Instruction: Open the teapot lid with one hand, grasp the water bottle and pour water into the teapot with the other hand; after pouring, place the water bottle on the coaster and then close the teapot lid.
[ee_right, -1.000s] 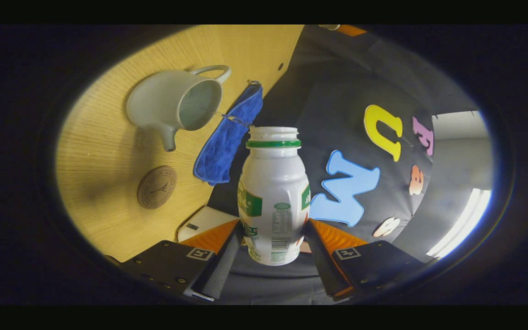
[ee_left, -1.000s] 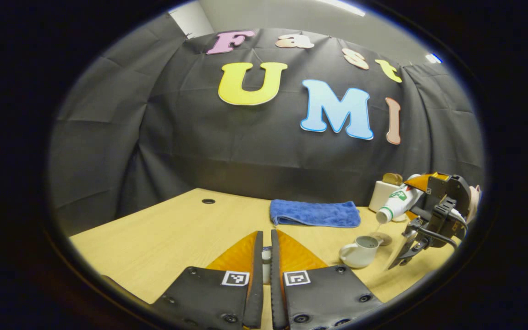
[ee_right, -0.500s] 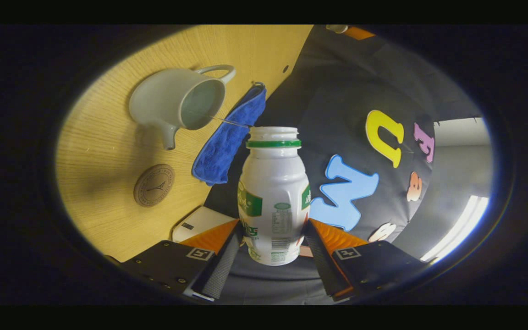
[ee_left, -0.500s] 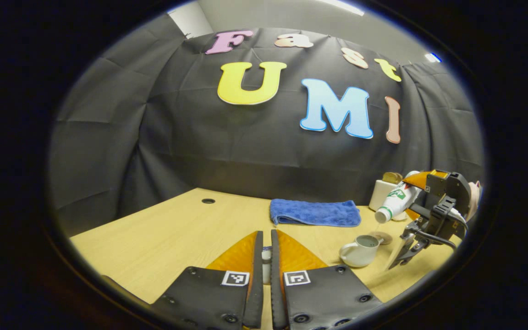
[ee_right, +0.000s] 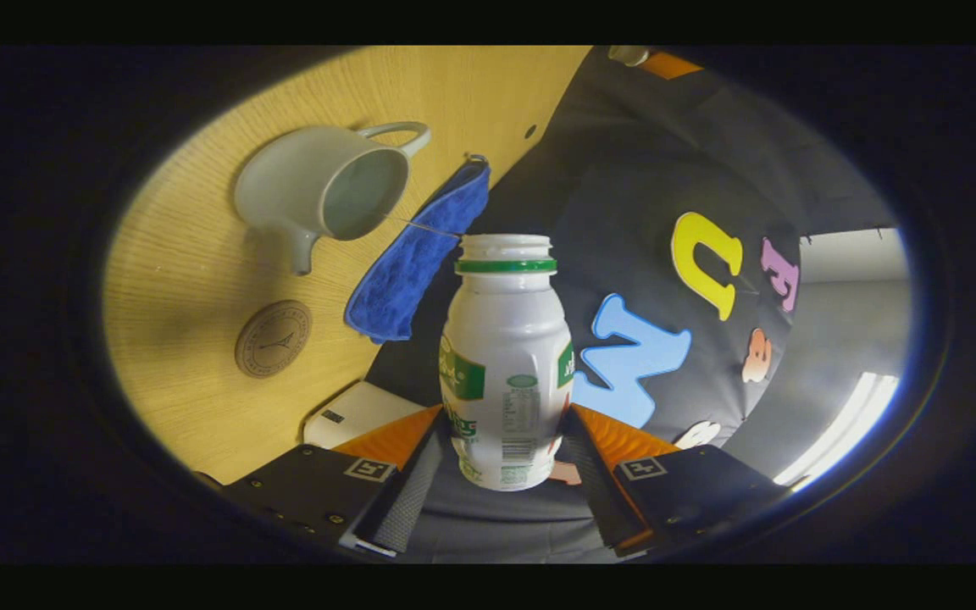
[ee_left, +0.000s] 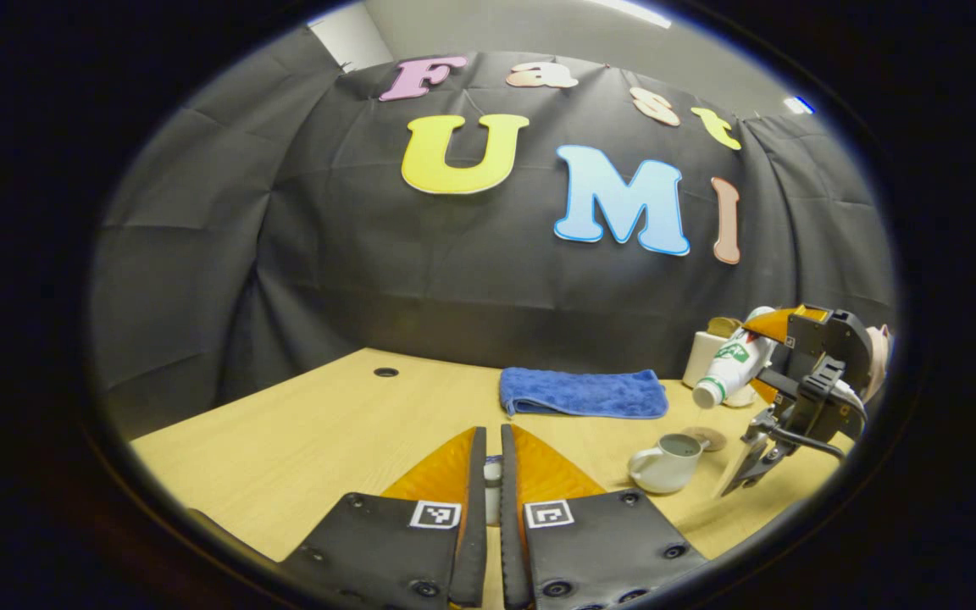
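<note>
The white teapot (ee_left: 664,464) (ee_right: 318,182) stands open on the wooden table, its inside showing. Above and to the right of it, my right gripper (ee_left: 755,360) (ee_right: 505,424) is shut on a white water bottle (ee_left: 729,368) (ee_right: 505,339) with a green neck band. The bottle is uncapped and tilted mouth-down toward the pot. A thin thread of water runs from the bottle's mouth to the pot's opening. A round brown coaster (ee_left: 706,438) (ee_right: 273,338) lies just beyond the teapot. My left gripper (ee_left: 488,440) hovers over the table's middle, shut on a small white piece, the teapot lid (ee_left: 493,487).
A folded blue cloth (ee_left: 581,394) (ee_right: 412,254) lies behind the teapot by the black cloth wall. A white box (ee_left: 702,356) (ee_right: 352,413) stands at the back right. A small cable hole (ee_left: 385,371) sits in the table's far left, with bare wood around it.
The right gripper has lifted the bottle slightly and eased its tilt, and the stream stays thin. The left gripper has not moved.
</note>
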Demonstrator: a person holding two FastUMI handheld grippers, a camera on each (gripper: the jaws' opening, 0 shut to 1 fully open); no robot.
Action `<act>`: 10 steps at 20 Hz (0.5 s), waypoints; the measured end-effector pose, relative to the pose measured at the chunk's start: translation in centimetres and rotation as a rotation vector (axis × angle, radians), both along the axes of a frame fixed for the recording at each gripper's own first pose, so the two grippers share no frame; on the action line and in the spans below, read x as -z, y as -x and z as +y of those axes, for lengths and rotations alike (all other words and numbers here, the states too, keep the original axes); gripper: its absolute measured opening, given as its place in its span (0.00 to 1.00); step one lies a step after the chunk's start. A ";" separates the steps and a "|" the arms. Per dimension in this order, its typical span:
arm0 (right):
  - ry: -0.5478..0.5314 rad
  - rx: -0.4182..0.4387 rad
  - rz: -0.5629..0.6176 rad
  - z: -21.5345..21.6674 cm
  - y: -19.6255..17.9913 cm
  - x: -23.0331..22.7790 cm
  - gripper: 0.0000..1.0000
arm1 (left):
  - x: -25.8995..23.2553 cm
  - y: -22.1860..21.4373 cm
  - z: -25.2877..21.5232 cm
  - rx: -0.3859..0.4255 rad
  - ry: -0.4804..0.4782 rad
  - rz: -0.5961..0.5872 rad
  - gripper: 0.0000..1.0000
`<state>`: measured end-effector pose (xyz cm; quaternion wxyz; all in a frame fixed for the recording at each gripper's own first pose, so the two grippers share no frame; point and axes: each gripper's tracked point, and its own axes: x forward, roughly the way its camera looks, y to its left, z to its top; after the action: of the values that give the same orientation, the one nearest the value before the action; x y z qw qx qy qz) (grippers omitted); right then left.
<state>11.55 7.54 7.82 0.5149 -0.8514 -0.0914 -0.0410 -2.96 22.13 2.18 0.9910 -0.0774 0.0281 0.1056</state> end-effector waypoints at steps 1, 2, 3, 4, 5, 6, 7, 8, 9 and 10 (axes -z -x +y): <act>0.003 -0.002 -0.002 0.1 -0.1 -0.1 0.81 | 0.1 0.1 0.0 0.000 0.000 0.000 0.17; 0.007 -0.002 -0.003 0.1 -0.1 -0.2 0.80 | 0.0 0.0 0.0 0.000 0.000 0.001 0.17; 0.010 -0.004 -0.006 0.1 -0.1 -0.4 0.80 | 0.1 0.0 0.0 0.001 0.001 0.001 0.14; 0.011 -0.005 -0.009 0.1 0.0 -0.5 0.80 | 0.1 0.0 0.0 0.001 0.000 0.001 0.14; 0.013 -0.006 -0.010 0.1 -0.1 -0.6 0.80 | 0.1 0.0 -0.1 0.001 0.000 0.001 0.14; 0.015 -0.007 -0.011 0.2 0.0 -0.6 0.80 | 0.0 0.0 0.0 0.001 0.000 0.001 0.14; 0.015 -0.007 -0.013 0.1 -0.1 -0.8 0.80 | 0.1 0.0 0.0 0.001 0.000 0.001 0.14; 0.014 -0.007 -0.014 0.1 0.0 -0.8 0.81 | 0.1 0.0 0.0 0.001 0.000 0.002 0.14; 0.009 -0.007 -0.015 0.0 0.0 -0.8 0.80 | 0.1 -0.1 0.0 0.001 0.001 0.002 0.14; -0.004 -0.006 -0.014 -0.1 0.0 -0.7 0.80 | 0.1 -0.1 0.0 0.001 0.001 0.002 0.17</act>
<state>11.52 7.45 8.54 0.5159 -0.8498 -0.0976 -0.0456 -2.89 22.13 2.10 0.9909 -0.0780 0.0292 0.1053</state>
